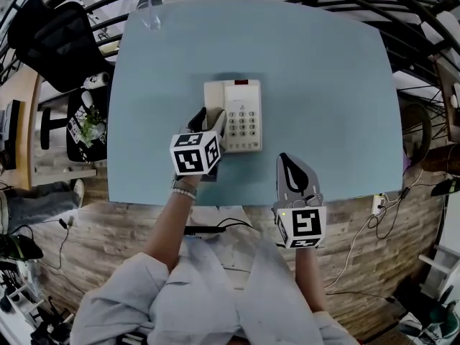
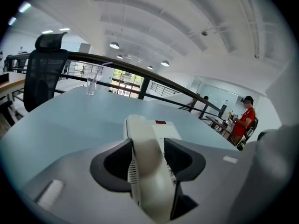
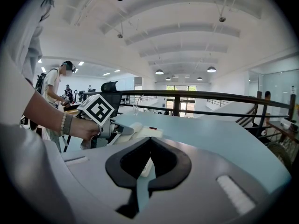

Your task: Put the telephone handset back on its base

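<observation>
We hold left gripper (image 2: 148, 149), jaws clamped on handset (image 2: 147, 176) about mid-length. Handset lies along left side of base (image 1: 243, 113), far end at base's far corner; we cannot tell whether it is seated. Base sits mid-desk (image 1: 323, 85). Right gripper (image 3: 148, 143): jaws meet at tips, nothing between, near desk's front edge, right of base, apart. 1 glass (image 1: 149, 14) at far-left desk corner.

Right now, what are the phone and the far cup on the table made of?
The handset and telephone base look like smooth cream plastic, with a moulded grille and buttons. The cup is see-through, so glass or clear plastic; I cannot tell which.
</observation>
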